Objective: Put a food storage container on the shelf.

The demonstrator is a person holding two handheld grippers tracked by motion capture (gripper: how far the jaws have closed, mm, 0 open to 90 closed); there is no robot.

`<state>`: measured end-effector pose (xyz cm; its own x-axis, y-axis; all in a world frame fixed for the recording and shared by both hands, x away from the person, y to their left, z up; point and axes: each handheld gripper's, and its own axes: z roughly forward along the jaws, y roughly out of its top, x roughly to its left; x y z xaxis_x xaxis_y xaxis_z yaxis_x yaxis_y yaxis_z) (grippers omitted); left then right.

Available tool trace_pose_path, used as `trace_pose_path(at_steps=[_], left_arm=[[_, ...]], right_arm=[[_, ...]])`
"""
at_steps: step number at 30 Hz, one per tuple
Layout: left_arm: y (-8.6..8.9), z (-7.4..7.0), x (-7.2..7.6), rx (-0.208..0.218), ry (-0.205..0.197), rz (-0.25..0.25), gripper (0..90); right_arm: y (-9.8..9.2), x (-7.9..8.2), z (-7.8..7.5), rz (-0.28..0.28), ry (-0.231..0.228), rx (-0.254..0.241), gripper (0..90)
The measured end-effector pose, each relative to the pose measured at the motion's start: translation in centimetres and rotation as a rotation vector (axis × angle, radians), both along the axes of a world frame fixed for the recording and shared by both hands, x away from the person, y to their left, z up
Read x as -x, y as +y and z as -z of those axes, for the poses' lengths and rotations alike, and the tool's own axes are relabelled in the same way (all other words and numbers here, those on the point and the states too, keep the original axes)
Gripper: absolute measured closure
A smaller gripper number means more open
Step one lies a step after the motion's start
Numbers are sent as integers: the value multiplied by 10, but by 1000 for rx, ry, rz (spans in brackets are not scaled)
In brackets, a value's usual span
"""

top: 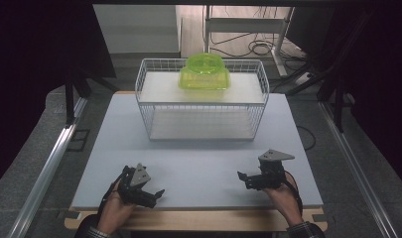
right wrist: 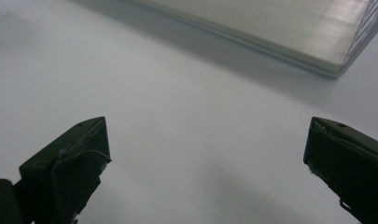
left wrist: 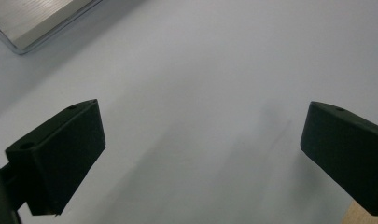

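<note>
Care is needed for the reach: both the left hand-held gripper [top: 154, 194] and right hand-held gripper [top: 243, 179] are held wide, empty, over the desk [top: 198, 158]; the green container [top: 205, 72] sits atop the wire rack [top: 146, 106], well apart.

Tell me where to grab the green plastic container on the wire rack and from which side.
Grip the green container by its raised rounded top, probably from above: it sits on the upper shelf of the white wire rack, whose mesh rim walls its sides. Both the left gripper and right gripper are open and empty.
</note>
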<state>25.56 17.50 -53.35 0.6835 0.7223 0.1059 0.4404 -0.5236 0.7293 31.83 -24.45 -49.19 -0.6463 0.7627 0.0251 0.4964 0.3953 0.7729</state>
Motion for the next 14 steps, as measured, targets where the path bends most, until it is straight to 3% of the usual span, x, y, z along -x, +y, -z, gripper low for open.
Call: trace_pose_path(at_steps=[7,14], left_arm=[[1,0,0,3,4,-3,0],[1,-1,0,9,6,-6,0]], right_arm=[[2,3,15,-11,43,26,8],[3,1,20,-6,48,56,9]])
